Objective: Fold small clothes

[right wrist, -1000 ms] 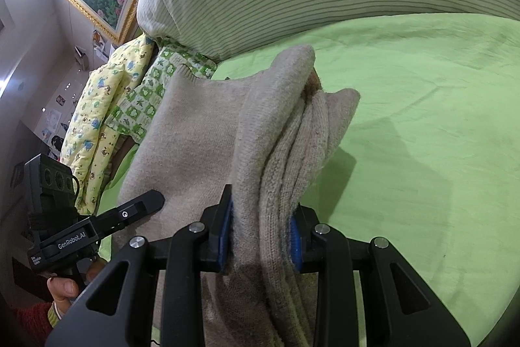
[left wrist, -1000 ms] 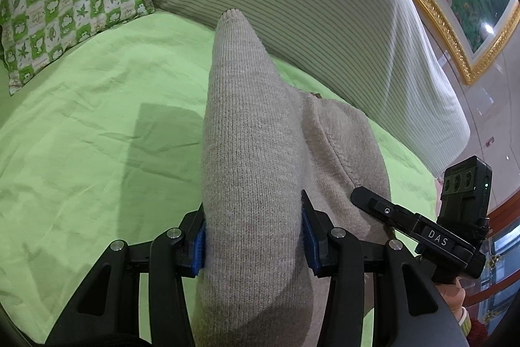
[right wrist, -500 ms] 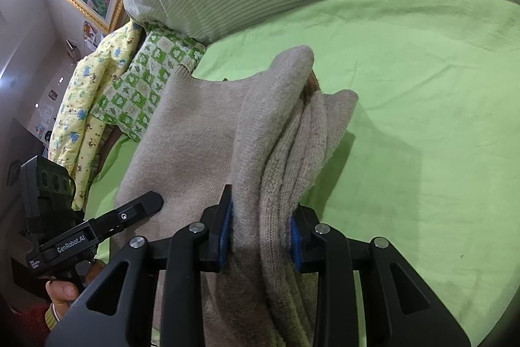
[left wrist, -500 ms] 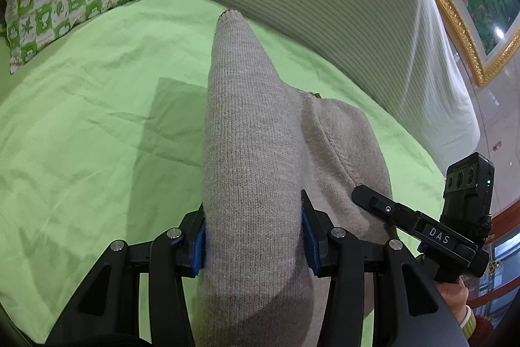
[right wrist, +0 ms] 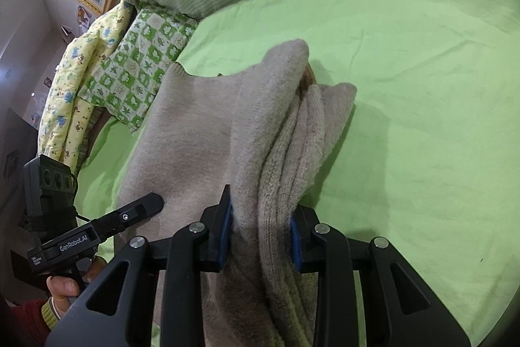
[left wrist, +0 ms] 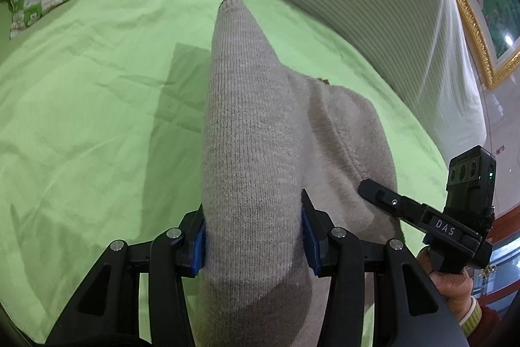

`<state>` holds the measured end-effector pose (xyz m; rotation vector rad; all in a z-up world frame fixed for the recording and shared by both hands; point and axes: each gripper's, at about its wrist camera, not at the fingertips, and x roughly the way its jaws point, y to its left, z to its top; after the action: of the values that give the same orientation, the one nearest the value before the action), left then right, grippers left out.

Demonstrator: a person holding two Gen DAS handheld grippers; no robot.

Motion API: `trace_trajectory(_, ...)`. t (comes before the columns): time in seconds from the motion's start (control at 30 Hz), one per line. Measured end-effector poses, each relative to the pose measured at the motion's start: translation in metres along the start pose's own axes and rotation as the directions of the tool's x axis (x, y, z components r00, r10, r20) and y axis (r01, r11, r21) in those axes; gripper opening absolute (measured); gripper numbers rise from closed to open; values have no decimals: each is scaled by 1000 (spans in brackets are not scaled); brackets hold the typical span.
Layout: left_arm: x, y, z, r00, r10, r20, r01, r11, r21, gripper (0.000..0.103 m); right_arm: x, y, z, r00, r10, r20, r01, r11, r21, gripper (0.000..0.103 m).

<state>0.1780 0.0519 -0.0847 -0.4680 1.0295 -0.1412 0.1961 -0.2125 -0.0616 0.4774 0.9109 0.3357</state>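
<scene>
A beige knitted sweater (left wrist: 250, 132) hangs between both grippers above the green bedsheet (left wrist: 84, 106). My left gripper (left wrist: 253, 236) is shut on one thick bunched fold of it. My right gripper (right wrist: 260, 233) is shut on several layered folds of the same sweater (right wrist: 195, 132). The right gripper also shows at the right of the left wrist view (left wrist: 422, 213), and the left gripper at the lower left of the right wrist view (right wrist: 97, 233). The sweater's body stretches between them, its far edge resting near the sheet.
A striped grey-white duvet (left wrist: 357, 5) lies rolled along the far side of the bed. A green-and-white checked pillow (right wrist: 136, 67) and a yellow printed quilt (right wrist: 71, 86) lie at the bed's end. A gold-framed picture (left wrist: 481, 31) hangs on the wall.
Both grippers have moved forward and lower over the bed with the sweater still held; the pillow and duvet have shifted toward the upper edge of both views.
</scene>
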Motion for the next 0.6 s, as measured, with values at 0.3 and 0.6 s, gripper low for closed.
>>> trace_trajectory(0.3,17,13,0,999,22,-43,-22,1000,6,61,7,-18,-5,1000,-8,-4,8,1000,29,46)
trace_trajectory(0.6,12,2,-3,991,130,-35,-128,990,57,79,5,-18,-7,998,-53,25,53,998,20,57)
